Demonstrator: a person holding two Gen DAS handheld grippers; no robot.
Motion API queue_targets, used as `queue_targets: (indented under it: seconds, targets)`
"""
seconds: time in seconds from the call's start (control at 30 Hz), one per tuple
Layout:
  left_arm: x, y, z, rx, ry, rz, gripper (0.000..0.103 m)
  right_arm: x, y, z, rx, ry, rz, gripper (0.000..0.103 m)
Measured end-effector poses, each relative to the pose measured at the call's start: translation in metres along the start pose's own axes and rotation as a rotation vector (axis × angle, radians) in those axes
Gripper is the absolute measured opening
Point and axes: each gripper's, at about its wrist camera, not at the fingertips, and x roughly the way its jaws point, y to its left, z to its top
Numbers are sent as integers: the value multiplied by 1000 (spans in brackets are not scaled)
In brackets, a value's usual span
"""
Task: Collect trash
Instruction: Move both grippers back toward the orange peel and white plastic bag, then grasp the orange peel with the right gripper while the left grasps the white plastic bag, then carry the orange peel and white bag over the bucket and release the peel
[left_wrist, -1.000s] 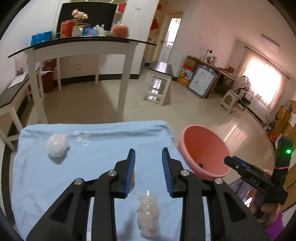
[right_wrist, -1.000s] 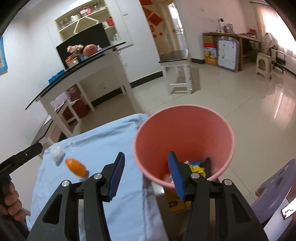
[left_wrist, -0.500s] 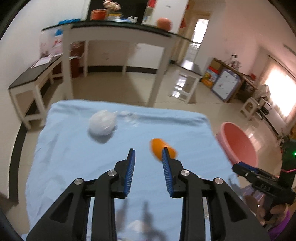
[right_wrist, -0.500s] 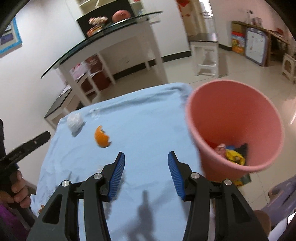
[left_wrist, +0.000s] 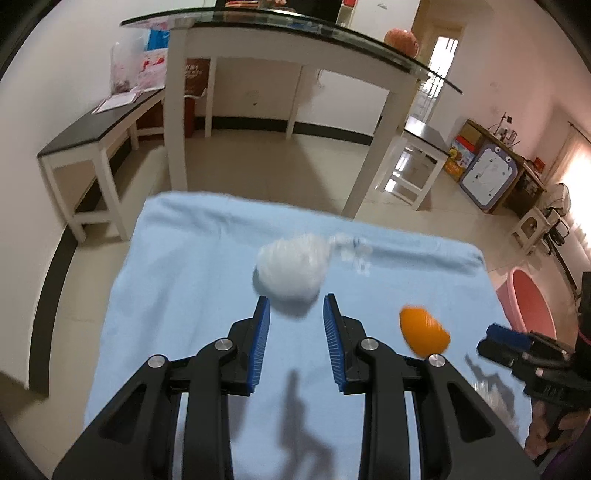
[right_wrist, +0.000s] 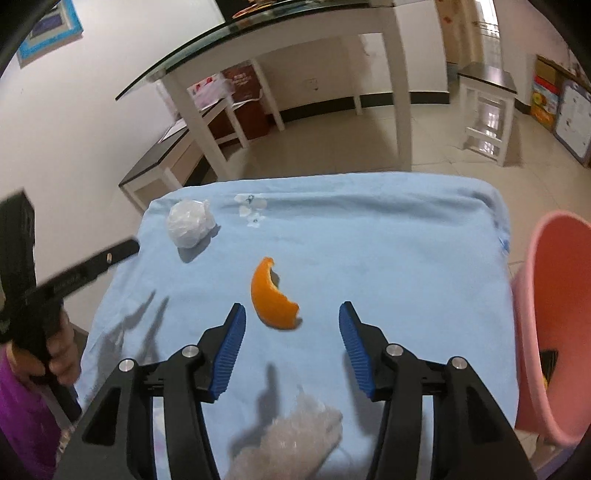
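Pointing down at the blue cloth (right_wrist: 369, 258), your two tongs both hang above it with nothing in their grip. Your left gripper (left_wrist: 296, 308) has its jaws partly apart, and the white crumpled ball (left_wrist: 290, 267) lies on the cloth just beyond the blue pads (left_wrist: 261, 328), not between them. Your right gripper (right_wrist: 291, 317) has just been opening its jaws; they stand wide, and the orange peel (right_wrist: 271, 297) lies on the cloth in line with the gap, nearer the left pad, touched by neither.

Taking the orange peel as your mark: the white ball (right_wrist: 190, 223) sits beyond it toward the far left corner of the cloth, a few small clear scraps (right_wrist: 251, 210) lie near the far edge, and a clear crumpled wrapper (right_wrist: 295, 439) lies on the near side, under your right gripper. The pink bin (right_wrist: 550, 321) stands off the cloth's right edge, well apart from the peel. In the left view the peel (left_wrist: 424, 332) is to the right of your jaws.
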Motion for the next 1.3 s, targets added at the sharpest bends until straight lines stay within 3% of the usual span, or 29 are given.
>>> queue_targets:
  seconds: [0.2, 0.4, 0.47, 0.53, 0.57, 0.67, 0.77, 0.9, 1.3]
  targets:
    - [30, -8, 29, 29, -10, 3, 30, 20, 4, 14, -33, 20, 11, 52]
    - [61, -7, 26, 64, 20, 93, 30, 39, 3, 17, -65, 66, 20, 52]
    - [63, -2, 21, 49, 23, 79, 30, 47, 3, 15, -73, 90, 27, 52]
    - [61, 1, 17, 45, 6, 87, 25, 52, 4, 14, -84, 103, 27, 52]
    - [60, 1, 16, 47, 4, 87, 14, 54, 4, 13, -86, 111, 33, 52]
    - [56, 6, 15, 28, 2, 80, 7, 58, 5, 11, -87, 119, 50, 32]
    - [50, 5, 13, 31, -6, 87, 5, 58, 8, 9, -94, 125, 69, 25]
    - [36, -1, 11, 30, -30, 68, 5, 47, 11, 6, -94, 102, 85, 17]
    - [-18, -39, -7, 25, -77, -53, 5, -27, -7, -7, 19, -46, 83, 15]
